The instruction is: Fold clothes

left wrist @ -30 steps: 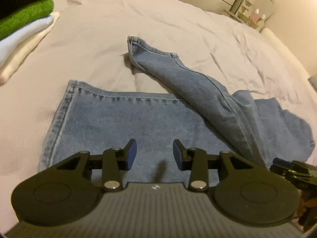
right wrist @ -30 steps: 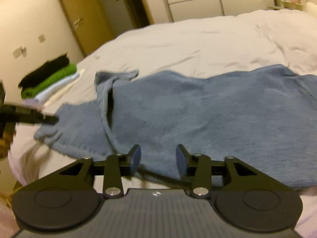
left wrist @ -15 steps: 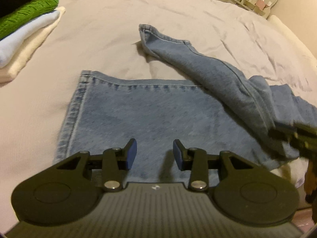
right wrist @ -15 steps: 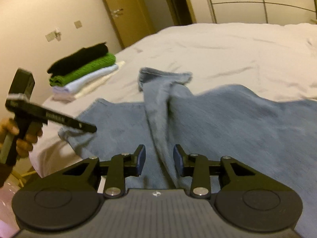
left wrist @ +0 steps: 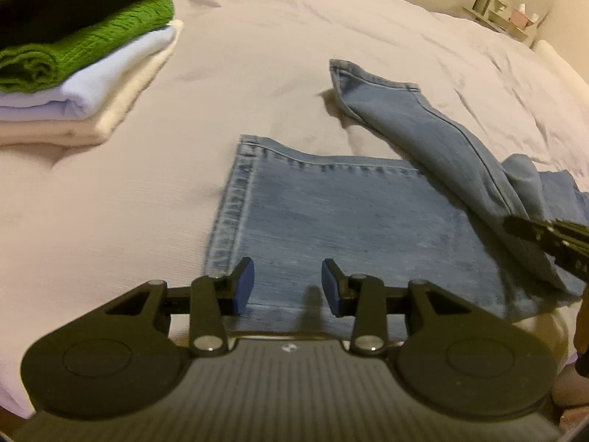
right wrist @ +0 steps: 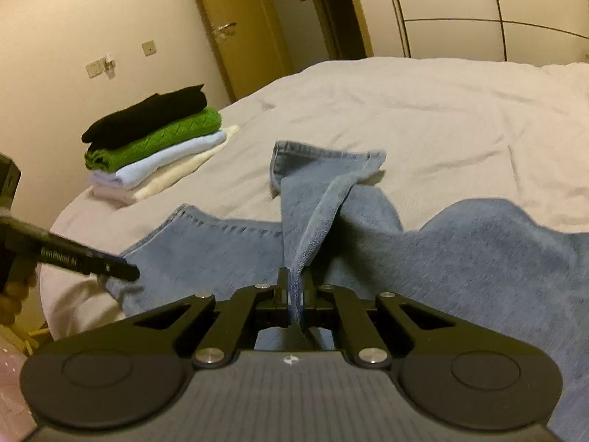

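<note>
Jeans: one pair, blue denim, spread on the bed across the middle and right of my left wrist view; in the right wrist view they fill the centre and right.
Legs: two. One lies flat, its hem running down the middle-left of the left view. The other leg crosses over it on a diagonal, its hem toward the upper middle of the frame.
My right gripper: fingers clenched on a raised fold of the crossed leg; the denim edge stands up between them at bottom centre of the right view.
My left gripper: fingers released and apart, grasping nothing, hovering above the near edge of the flat leg at bottom centre of the left view.
Other gripper in sight: my right one shows as a dark bar at the right edge of the left view; my left one shows at the left edge of the right view, its tip by the flat leg's hem corner.
Folded stack: one pile of four visible layers, black on top, then green, pale blue, cream, in the upper left of the left view, well apart from the jeans.
Edges: the near bed edge drops away just under the flat leg's near side, at lower left of the right view.
Open room: bare sheet on the bed between stack and jeans, and across the whole upper part beyond both hems.
Surroundings: one door and wardrobe panels along the top of the right view.
</note>
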Action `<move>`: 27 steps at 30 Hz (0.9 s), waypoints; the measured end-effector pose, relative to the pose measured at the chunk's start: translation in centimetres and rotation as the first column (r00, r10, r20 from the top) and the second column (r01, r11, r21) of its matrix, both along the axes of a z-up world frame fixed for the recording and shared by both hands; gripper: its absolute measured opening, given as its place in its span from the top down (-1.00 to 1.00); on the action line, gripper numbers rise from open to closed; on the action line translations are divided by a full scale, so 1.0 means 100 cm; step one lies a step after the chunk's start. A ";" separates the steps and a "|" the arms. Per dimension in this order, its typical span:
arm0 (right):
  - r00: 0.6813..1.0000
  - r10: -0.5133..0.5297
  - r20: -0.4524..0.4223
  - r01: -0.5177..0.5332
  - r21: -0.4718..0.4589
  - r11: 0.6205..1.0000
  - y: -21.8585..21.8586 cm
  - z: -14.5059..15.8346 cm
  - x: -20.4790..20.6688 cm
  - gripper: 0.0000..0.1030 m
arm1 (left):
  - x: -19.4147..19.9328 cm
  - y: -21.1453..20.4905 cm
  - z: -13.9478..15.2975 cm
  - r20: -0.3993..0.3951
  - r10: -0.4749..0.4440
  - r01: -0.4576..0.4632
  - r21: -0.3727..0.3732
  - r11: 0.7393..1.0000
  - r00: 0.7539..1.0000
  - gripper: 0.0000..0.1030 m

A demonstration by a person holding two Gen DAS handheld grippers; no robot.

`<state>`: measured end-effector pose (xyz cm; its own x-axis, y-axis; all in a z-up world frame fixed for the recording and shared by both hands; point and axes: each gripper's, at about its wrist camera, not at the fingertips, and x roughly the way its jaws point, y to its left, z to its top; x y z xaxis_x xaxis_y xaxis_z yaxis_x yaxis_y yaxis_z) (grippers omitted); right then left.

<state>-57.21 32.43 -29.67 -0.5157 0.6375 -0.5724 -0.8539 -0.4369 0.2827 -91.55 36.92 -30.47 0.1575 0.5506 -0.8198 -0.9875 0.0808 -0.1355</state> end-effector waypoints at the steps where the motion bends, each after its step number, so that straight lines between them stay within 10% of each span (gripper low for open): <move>1: 1.000 -0.001 -0.001 0.001 -0.003 1.000 -0.001 0.000 -0.001 0.89 | -0.001 0.001 0.000 -0.003 0.001 -0.001 0.003 1.000 1.000 0.33; 18: 0.995 0.013 0.100 -0.024 0.101 0.995 -0.018 0.005 -0.028 0.91 | -0.014 0.073 0.002 0.048 -0.076 0.076 -0.002 0.997 0.996 0.35; 21: 0.927 0.187 0.326 -0.268 0.225 0.937 -0.053 0.006 -0.056 0.90 | -0.018 0.069 0.004 0.052 -0.094 0.094 0.011 0.996 0.994 0.35; 24: 0.813 0.327 0.482 -0.440 0.140 0.887 -0.078 -0.014 -0.066 0.91 | -0.024 0.064 0.000 0.065 -0.084 0.084 0.005 0.996 0.994 0.34; 27: 0.856 0.275 0.438 -0.360 0.124 0.924 -0.079 -0.015 -0.058 0.79 | -0.029 0.059 -0.005 0.083 -0.074 0.074 -0.002 0.997 0.994 0.34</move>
